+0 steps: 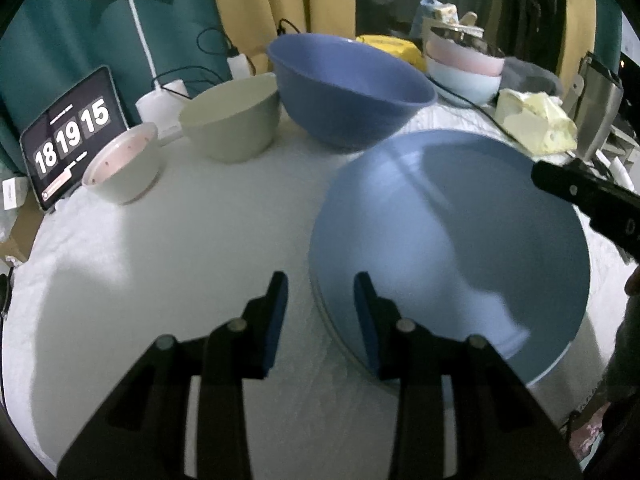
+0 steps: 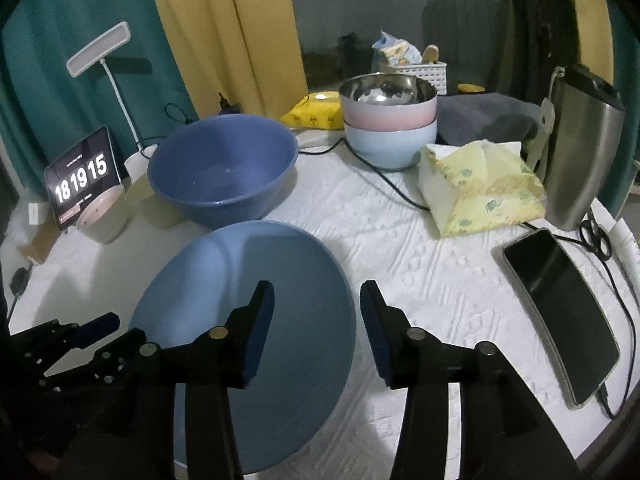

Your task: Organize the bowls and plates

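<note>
Your left gripper (image 1: 320,288) and right gripper (image 2: 316,300) both stand apart, gripping nothing, over opposite rims of the blue plate (image 2: 248,320) on the white cloth (image 2: 420,280). Behind the plate: a dark blue bowl (image 2: 224,172) (contents unclear), and a steel-lined pink bowl (image 2: 388,100) nested in a pale blue one (image 2: 390,146).

Teal curtain (image 2: 52,20) at left, mustard-yellow curtain (image 2: 228,28) beside it; dark window pane (image 2: 360,4) behind. White textured tablecloth (image 2: 420,264) over table. White desk lamp (image 2: 100,48) unlit. Tablet clock (image 2: 82,178) shows 18 19 15. Dim, cool lighting.
</note>
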`<move>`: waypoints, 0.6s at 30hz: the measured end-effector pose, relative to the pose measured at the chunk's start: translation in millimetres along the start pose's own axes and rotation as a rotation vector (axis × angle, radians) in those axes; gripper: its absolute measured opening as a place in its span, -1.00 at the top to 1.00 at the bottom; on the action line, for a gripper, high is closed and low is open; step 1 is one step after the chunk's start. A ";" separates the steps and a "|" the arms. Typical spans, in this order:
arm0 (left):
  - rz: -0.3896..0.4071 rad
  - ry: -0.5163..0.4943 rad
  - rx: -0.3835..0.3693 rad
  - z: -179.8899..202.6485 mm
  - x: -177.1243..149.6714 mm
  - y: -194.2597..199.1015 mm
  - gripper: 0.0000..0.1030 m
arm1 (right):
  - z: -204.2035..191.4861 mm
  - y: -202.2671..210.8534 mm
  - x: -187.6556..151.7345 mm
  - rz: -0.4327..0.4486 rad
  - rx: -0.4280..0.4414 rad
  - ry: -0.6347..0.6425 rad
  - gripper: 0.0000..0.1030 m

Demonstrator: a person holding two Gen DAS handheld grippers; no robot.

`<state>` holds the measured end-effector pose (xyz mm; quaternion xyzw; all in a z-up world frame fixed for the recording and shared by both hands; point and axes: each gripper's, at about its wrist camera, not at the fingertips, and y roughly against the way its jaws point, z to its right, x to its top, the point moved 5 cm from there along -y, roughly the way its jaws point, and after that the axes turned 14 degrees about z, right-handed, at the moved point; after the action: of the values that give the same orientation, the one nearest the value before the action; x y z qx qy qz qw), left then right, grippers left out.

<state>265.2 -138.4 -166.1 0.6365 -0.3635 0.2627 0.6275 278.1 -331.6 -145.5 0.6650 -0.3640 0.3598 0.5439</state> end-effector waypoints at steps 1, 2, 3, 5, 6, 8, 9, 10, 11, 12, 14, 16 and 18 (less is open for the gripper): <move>0.005 0.004 -0.002 -0.5 0.7 1.3 0.30 | 0.8 -0.1 0.2 -0.001 -0.003 0.000 0.08; 0.008 0.006 -0.004 -1.0 1.3 2.1 0.30 | 1.5 -0.4 -0.1 -0.003 -0.004 -0.002 0.08; 0.009 0.010 -0.007 -1.9 1.6 2.8 0.29 | 1.9 -0.6 -0.5 -0.006 -0.005 -0.005 0.08; 0.007 0.020 -0.013 -3.3 2.0 3.0 0.26 | 2.7 -0.5 -2.1 -0.011 -0.007 -0.009 0.08; 0.008 0.029 -0.013 -4.4 2.5 3.3 0.18 | 3.1 -0.7 -3.0 -0.014 -0.008 -0.011 0.08; 0.011 0.046 -0.018 -6.0 3.5 3.5 0.10 | 3.8 -1.3 -5.0 -0.021 -0.009 -0.014 0.08; 0.011 0.055 -0.018 -6.9 4.2 3.0 0.10 | 4.5 -1.4 -5.5 -0.022 -0.010 -0.015 0.08; 0.010 0.060 -0.016 -7.5 4.5 2.5 0.09 | 5.5 -1.9 -6.2 -0.024 -0.012 -0.016 0.08; 0.009 0.064 -0.014 -7.8 4.5 1.7 0.09 | 6.2 -2.2 -7.0 -0.027 -0.013 -0.018 0.08; 0.005 0.069 -0.013 -8.3 4.4 0.4 0.09 | 7.4 -3.0 -7.6 -0.031 -0.015 -0.020 0.08; -0.004 0.077 -0.011 -8.7 3.3 -2.2 0.09 | 9.2 -4.5 -9.3 -0.038 -0.017 -0.026 0.08; -0.011 0.082 -0.010 -8.3 2.4 -4.4 0.09 | 11.4 -6.2 -10.9 -0.045 -0.019 -0.031 0.08; -0.015 0.084 -0.011 -7.0 1.8 -6.3 0.09 | 13.4 -8.0 -12.4 -0.052 -0.019 -0.035 0.08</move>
<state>272.1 -132.0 -168.0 0.6241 -0.3335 0.2826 0.6476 280.3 -342.5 -162.0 0.6752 -0.3594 0.3304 0.5530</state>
